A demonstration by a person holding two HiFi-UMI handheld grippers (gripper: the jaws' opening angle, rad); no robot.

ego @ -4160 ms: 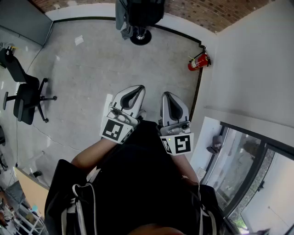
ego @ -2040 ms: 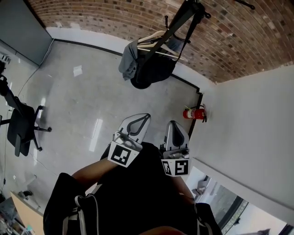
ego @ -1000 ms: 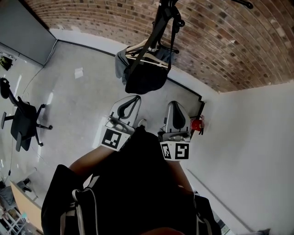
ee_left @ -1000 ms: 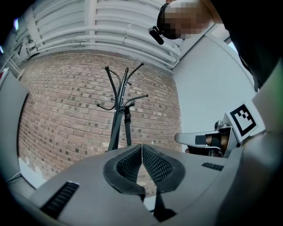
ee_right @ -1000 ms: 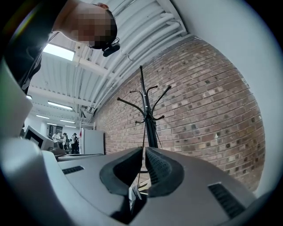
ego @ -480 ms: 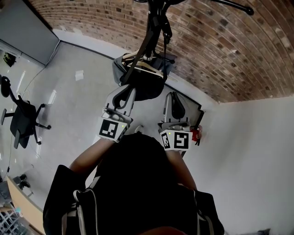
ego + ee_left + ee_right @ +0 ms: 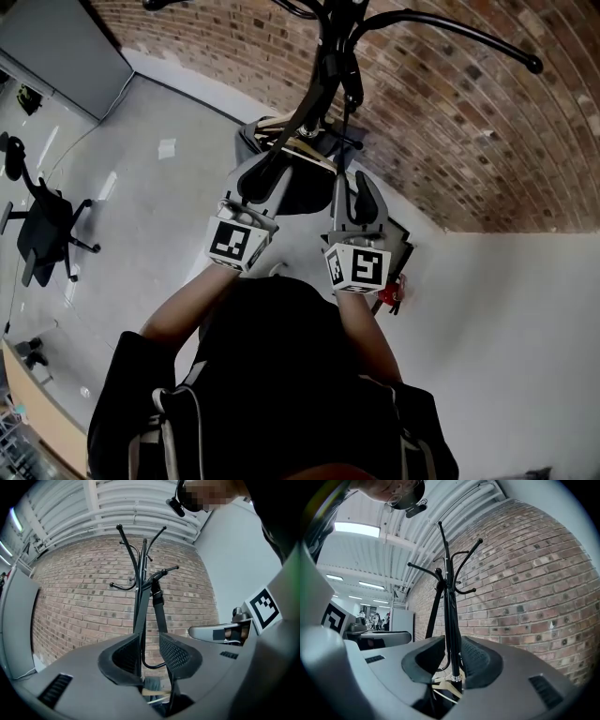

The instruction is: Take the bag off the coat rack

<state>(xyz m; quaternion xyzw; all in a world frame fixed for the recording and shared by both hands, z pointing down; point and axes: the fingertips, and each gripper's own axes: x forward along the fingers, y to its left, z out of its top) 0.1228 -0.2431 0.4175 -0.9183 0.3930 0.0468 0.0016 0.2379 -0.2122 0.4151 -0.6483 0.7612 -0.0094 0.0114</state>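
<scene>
A black coat rack (image 7: 322, 80) stands by the brick wall. From one hook a black strap (image 7: 349, 89) runs down to the black bag (image 7: 305, 192), which hangs beside a wooden hanger (image 7: 302, 148) and a grey garment. My left gripper (image 7: 265, 176) is level and close in front of the bag. Its jaws have just been opening and hold nothing; in the left gripper view the pole (image 7: 139, 602) and strap (image 7: 160, 616) show beyond the gap. My right gripper (image 7: 354, 199) is open beside it, and the pole (image 7: 450, 620) shows through its gap.
A brick wall (image 7: 450, 112) is right behind the rack, and a white wall (image 7: 506, 337) meets it at the right. A red fire extinguisher (image 7: 392, 292) sits in that corner. An office chair (image 7: 42, 234) stands on the grey floor far left.
Both grippers have moved forward, up to the coat rack and the bag. The left gripper's jaws have gone from shut to open. The rack now fills more of the view.
</scene>
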